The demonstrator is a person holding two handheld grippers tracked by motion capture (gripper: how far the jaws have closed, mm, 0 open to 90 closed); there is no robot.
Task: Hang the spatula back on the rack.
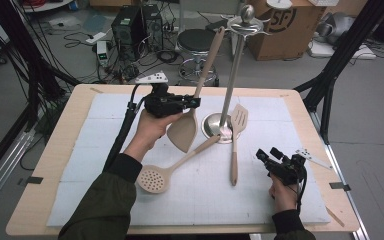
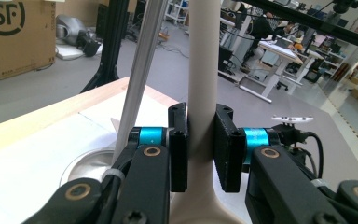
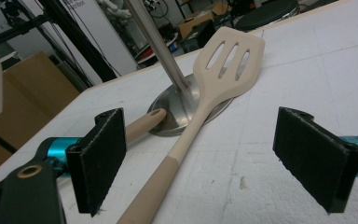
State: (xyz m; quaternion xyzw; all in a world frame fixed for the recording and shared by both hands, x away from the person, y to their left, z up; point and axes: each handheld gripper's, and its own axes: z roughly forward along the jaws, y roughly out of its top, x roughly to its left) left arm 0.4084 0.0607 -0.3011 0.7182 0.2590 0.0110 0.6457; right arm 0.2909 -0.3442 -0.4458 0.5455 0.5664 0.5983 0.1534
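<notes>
Left of the stand [image 1: 235, 75], the left gripper [image 1: 192, 102] is clamped on the spatula [image 1: 185, 130], held upright above the table's [image 1: 55, 150] mat. Its handle tip could knock the stand's hooks and slip. Near right, the right gripper [image 1: 266, 156] hangs with jaws apart.

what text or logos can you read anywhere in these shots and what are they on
"SF" in a ring: printed on the cardboard box behind the table, in the high view and the left gripper view.
Partial lettering on the white panel at the top of the right gripper view: too blurred to read.
The utensils and the metal stand carry no markings that can be made out.
</notes>
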